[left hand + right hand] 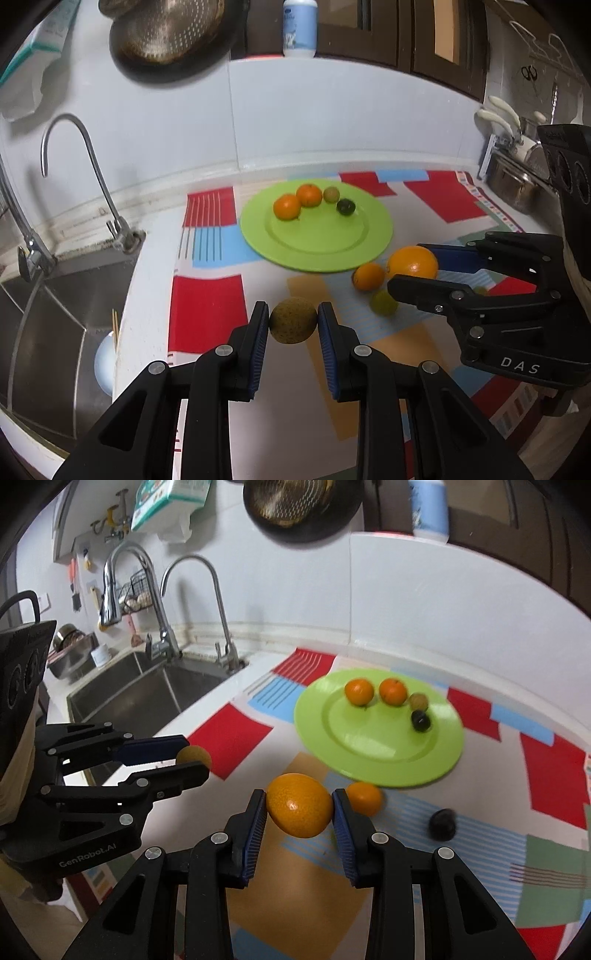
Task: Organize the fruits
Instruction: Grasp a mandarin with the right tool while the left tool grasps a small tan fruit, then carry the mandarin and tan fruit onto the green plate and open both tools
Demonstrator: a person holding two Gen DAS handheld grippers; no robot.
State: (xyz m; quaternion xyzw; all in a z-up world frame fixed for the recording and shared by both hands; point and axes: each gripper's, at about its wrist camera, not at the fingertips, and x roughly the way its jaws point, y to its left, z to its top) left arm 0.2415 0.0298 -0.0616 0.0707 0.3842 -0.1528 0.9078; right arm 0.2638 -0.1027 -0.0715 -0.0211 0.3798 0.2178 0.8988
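While both grippers are closed on fruit above the patterned mat [207, 314], the nearest ground is taken up by the left gripper [293, 325], whose blue pads are pressed against either side of a speckled yellow-green fruit [293, 320], and by the right gripper [300, 806], whose jaws are set a little wider around a large orange [299, 805] held across its long axis, which lies roughly sideways between the pads. Just beyond the right gripper, a smaller orange [364, 798] is seen resting on the mat close to the plate's near rim, and a dark fruit [442, 824] is left further to the right; a small green fruit [383, 302] is also visible in the left view. Further off, the green plate [373, 236] is placed ahead of both grippers, slightly right of the left one and ahead-right of the right one, with two oranges and two smaller fruits already lined up along its far side. The right gripper is judged nearer the plate, whose near half is open for setting down. Behind, the sink [155, 694] is seen at the left.
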